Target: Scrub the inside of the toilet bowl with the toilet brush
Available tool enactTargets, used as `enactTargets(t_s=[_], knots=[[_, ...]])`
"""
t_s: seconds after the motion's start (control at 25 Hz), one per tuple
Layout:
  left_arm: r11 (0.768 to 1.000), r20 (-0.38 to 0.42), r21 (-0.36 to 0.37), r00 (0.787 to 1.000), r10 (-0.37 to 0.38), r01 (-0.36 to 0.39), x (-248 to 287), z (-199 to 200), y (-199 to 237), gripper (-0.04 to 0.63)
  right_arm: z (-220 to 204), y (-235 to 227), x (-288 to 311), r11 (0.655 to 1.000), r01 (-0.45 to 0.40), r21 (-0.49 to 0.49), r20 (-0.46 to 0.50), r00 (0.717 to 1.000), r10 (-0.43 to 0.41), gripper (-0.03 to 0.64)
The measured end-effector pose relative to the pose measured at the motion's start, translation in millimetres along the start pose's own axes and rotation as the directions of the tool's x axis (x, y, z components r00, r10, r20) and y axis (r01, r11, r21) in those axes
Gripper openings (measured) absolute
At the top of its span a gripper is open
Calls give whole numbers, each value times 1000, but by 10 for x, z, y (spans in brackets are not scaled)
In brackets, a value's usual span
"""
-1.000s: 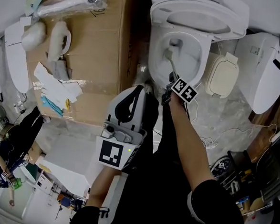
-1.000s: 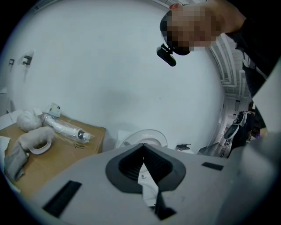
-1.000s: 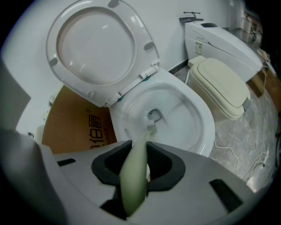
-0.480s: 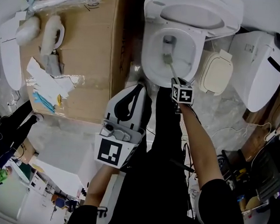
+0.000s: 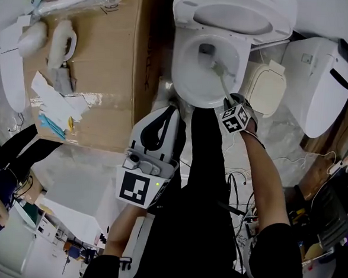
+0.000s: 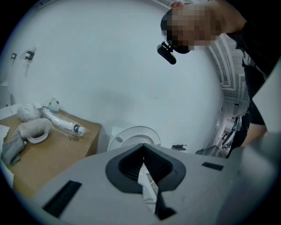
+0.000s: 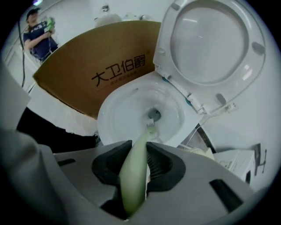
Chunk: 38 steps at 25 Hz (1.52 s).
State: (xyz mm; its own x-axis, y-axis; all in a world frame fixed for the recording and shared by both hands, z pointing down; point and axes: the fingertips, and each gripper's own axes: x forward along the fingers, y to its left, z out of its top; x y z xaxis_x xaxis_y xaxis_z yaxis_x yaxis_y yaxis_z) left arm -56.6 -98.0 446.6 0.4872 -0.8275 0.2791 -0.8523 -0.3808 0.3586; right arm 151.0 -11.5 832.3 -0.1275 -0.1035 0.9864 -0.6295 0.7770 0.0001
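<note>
right gripper (image 7: 134, 154) clamps toilet brush (image 7: 147, 131), head reaching toilet bowl (image 7: 117, 115) drain; left gripper (image 6: 143, 169) closed empty, parked clear of bowl

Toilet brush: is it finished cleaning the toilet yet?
Not yet. Done: the lid is up and the toilet brush is clamped in the right gripper. In hand: its head is low in the bowl, near the drain. Left: probably the rest of the walls. The left gripper is shut, empty.
</note>
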Motion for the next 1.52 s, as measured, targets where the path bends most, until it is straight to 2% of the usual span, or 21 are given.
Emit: enactTargets(t_s=[0.12,0.24,0.32,0.4,0.52,0.84,1.12,1.2,1.28,1.52], knots=[[1000,-10,8,1000,4,-4,25,5,-3,8,7,-207,-57,986,50,-156,-7,999,-51,115],[1000,-6,4,1000,9,-9,65,35,2,8,81,-459,-115,943,106,-315,-1,994,-112,114],[1000,-9,-3,1000,18,-19,85,36,23,8,177,-603,-137,895,131,-426,5,990,-143,115],[1000,-16,-8,999,28,-29,98,27,43,8,282,-682,-142,831,139,-539,12,988,-157,114],[999,-10,-15,999,45,-45,111,47,57,8,425,-736,-133,743,139,-655,29,987,-159,114],[994,6,-37,995,104,-103,85,72,143,8,946,-656,-46,594,149,-790,83,987,-136,114],[989,12,-54,990,138,-137,5,49,206,8,1376,-289,-11,408,166,-898,138,986,-97,112],[989,16,-55,990,140,-139,-25,47,208,8,1393,-187,5,369,162,-915,138,986,-91,112],[989,14,-55,990,141,-140,-55,32,211,8,1377,-100,19,348,157,-924,135,987,-86,112],[991,2,-48,993,121,-121,-164,-58,184,8,1180,215,34,327,136,-935,123,991,-60,112]])
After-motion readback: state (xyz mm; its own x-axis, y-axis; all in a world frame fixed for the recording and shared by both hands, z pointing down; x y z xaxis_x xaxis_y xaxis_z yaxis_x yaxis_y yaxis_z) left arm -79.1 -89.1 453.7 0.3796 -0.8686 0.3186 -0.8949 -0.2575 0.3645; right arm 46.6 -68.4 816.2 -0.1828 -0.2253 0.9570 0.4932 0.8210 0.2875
